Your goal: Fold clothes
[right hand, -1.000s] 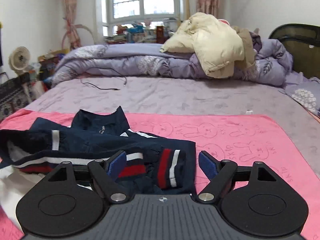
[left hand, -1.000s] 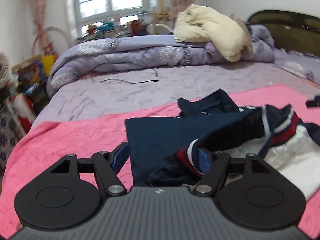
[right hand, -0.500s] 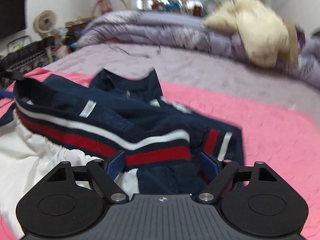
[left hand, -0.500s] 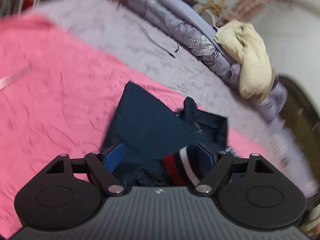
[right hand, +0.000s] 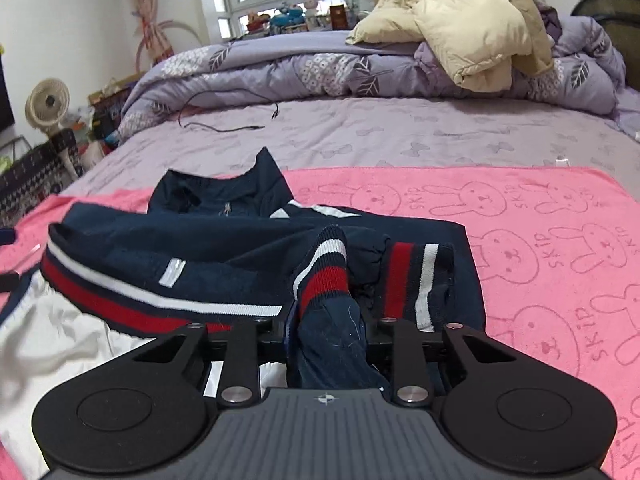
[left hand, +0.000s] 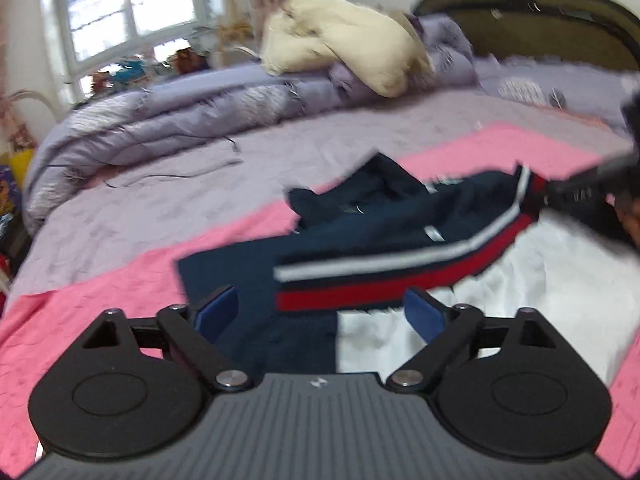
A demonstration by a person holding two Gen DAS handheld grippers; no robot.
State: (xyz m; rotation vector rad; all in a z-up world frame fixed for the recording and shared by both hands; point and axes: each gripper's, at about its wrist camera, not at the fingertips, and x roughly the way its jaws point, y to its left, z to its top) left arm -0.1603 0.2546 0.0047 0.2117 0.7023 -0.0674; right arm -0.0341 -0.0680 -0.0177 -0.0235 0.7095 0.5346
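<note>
jacket [right hand: 248,248] on pink towel [right hand: 540,240] | right hand-held gripper [right hand: 326,332] just clenched on its cuff | left hand-held gripper [left hand: 320,312] just spread wide, released

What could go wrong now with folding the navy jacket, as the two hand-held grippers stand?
1. The right hand-held gripper, just closed, pinches only a bunched sleeve; pulling may drag the jacket crooked.
2. The left hand-held gripper, just opened wider, holds nothing, so the hem could slump.
3. The white lining may stay exposed.
</note>
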